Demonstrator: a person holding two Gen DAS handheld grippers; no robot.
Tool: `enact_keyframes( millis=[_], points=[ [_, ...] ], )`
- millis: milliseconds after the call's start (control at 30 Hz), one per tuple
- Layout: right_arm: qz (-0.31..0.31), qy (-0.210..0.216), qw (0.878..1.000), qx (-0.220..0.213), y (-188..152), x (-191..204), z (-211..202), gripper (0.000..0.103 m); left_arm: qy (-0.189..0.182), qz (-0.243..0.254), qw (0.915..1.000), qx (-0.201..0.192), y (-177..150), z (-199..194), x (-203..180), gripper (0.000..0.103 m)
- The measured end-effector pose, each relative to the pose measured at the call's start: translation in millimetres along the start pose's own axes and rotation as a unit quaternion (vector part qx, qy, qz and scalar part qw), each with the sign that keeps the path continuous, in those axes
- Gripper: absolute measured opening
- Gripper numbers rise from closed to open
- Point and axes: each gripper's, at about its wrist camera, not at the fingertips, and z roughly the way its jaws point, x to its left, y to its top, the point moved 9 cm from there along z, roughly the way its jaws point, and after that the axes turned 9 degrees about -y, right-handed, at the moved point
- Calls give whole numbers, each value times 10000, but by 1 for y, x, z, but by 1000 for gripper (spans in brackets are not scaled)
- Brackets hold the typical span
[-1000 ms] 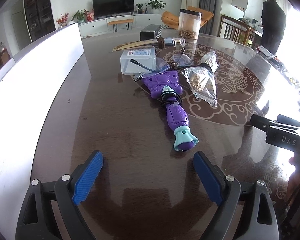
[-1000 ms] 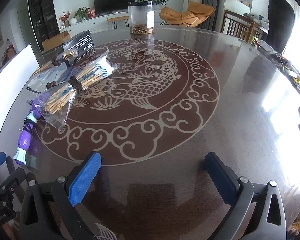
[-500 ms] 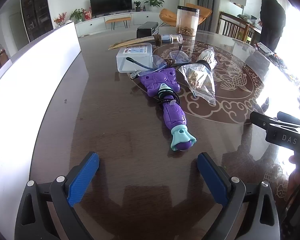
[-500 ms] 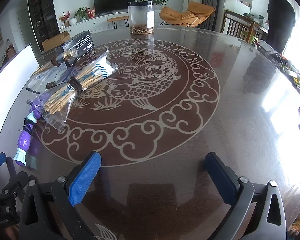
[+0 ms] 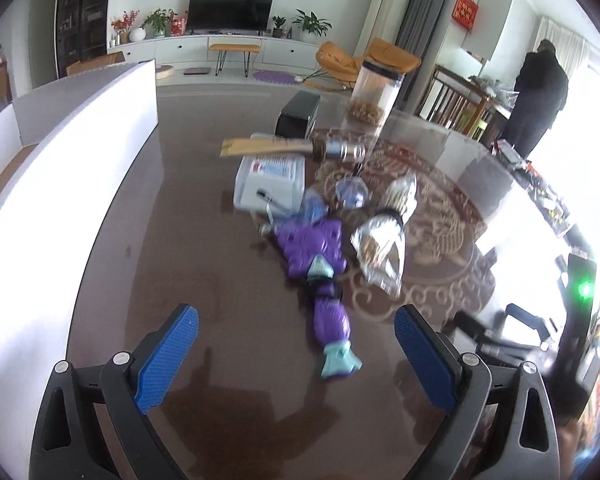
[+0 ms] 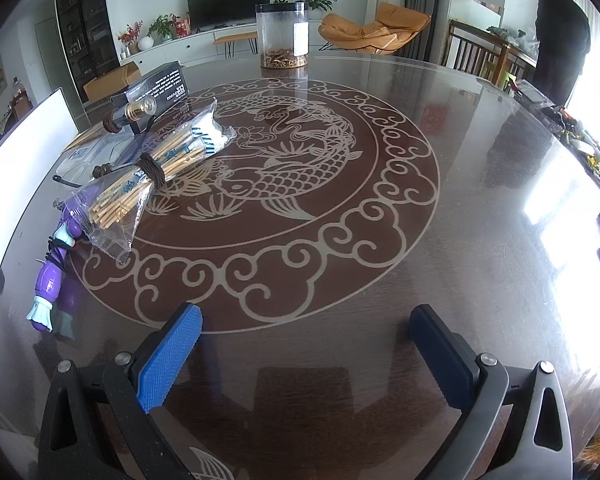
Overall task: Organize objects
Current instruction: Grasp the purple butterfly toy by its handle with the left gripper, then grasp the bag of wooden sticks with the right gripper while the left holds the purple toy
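Observation:
A purple toy with a teal end (image 5: 327,304) (image 6: 50,280) lies on the dark round table (image 5: 220,360), a black band around its middle. Beside it rests a clear bag of wooden sticks (image 5: 382,248) (image 6: 156,172). Behind them are a clear plastic box (image 5: 270,186), a flat tan sleeve with a metal-capped tube (image 5: 296,148) and a black box (image 5: 300,114) (image 6: 160,84). My left gripper (image 5: 296,344) hangs open above the table, the toy's teal end lying below, between its blue pads. Over the bare patterned table my right gripper (image 6: 306,344) stands open and empty.
A clear jar with brown bits (image 5: 376,96) (image 6: 283,36) stands at the far side. A white board (image 5: 60,200) runs along the table's left edge. A person in dark clothes (image 5: 540,96) stands far right by a cluttered side table. The right gripper's body (image 5: 572,340) shows at right.
My left gripper has lifted and tilted up, so the toy now sits lower between the pads and more of the room shows. The right gripper has stayed still.

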Motion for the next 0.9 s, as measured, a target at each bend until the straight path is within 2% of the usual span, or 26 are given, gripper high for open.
enact_keyframes(
  millis=[100, 200, 300, 400, 467, 567, 600, 633, 700, 733, 767, 900],
  points=[
    [0, 0, 10000, 0, 0, 0, 0, 103, -33, 118, 9999, 26, 7, 8, -10, 100],
    [0, 0, 10000, -1, 0, 0, 0, 103, -75, 310, 9992, 244, 5, 23, -20, 100],
    [0, 0, 10000, -1, 0, 0, 0, 103, 268, 650, 9964, 480, -1, 46, -21, 100],
    [-1, 0, 10000, -2, 0, 0, 1, 103, 517, 496, 9956, 611, -4, 59, -12, 100],
    [0, 0, 10000, -2, 0, 0, 1, 103, 544, 298, 9959, 655, -6, 64, -6, 100],
    [0, 0, 10000, -2, 0, 0, 1, 103, 726, 388, 9947, 617, -6, 66, -5, 97],
    [0, 0, 10000, -3, 0, 0, 1, 103, 845, 450, 9938, 574, -6, 65, -4, 82],
    [0, 0, 10000, -3, 0, 0, 1, 103, 951, 513, 9930, 472, -6, 61, -4, 73],
    [0, 0, 10000, -3, 0, 0, 1, 103, 914, 514, 9937, 400, -8, 54, -5, 27],
    [0, 0, 10000, -3, 0, 0, 1, 103, 903, 502, 9938, 405, -10, 50, -5, 21],
    [0, 0, 10000, -4, 0, 0, 1, 103, 902, 467, 9940, 406, -13, 47, -4, 20],
    [0, 0, 10000, -3, 0, 0, 1, 103, 945, 336, 9943, 352, -32, 25, 6, 19]
  ],
)
